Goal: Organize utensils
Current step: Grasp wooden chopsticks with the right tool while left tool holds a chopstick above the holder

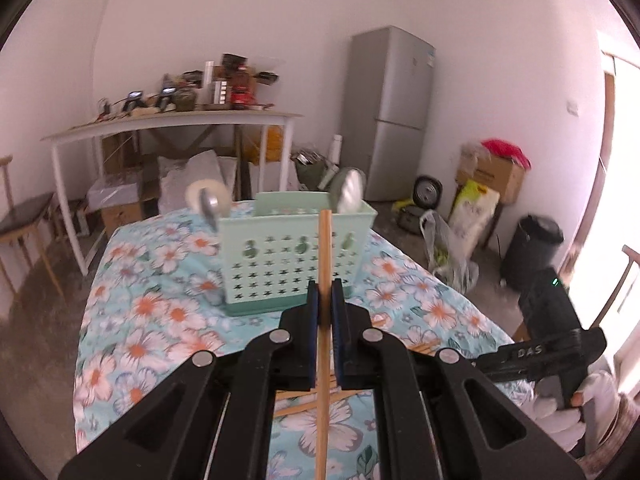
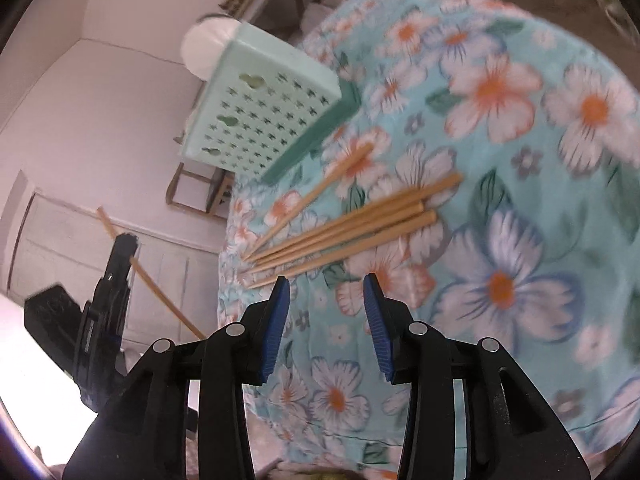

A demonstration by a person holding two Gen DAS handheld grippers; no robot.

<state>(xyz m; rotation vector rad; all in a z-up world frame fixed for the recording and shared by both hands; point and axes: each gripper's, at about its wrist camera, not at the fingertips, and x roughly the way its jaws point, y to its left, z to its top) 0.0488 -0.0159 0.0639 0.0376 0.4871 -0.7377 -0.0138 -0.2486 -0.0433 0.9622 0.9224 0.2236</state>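
My left gripper (image 1: 325,294) is shut on a wooden chopstick (image 1: 324,264), held upright in front of the mint green perforated utensil holder (image 1: 288,256), which stands on the floral cloth and holds spoons (image 1: 349,192). The holder also shows in the right wrist view (image 2: 260,120). My right gripper (image 2: 326,292) is open and empty, just above the cloth near several loose wooden chopsticks (image 2: 352,228) lying together. The left gripper with its chopstick (image 2: 120,256) shows at the left of the right wrist view.
The table has a blue floral cloth (image 1: 160,320). Behind it stand a white table (image 1: 172,124) with clutter, a grey fridge (image 1: 390,112), boxes (image 1: 492,176), a black bin (image 1: 534,248) and a chair (image 1: 24,220) at left.
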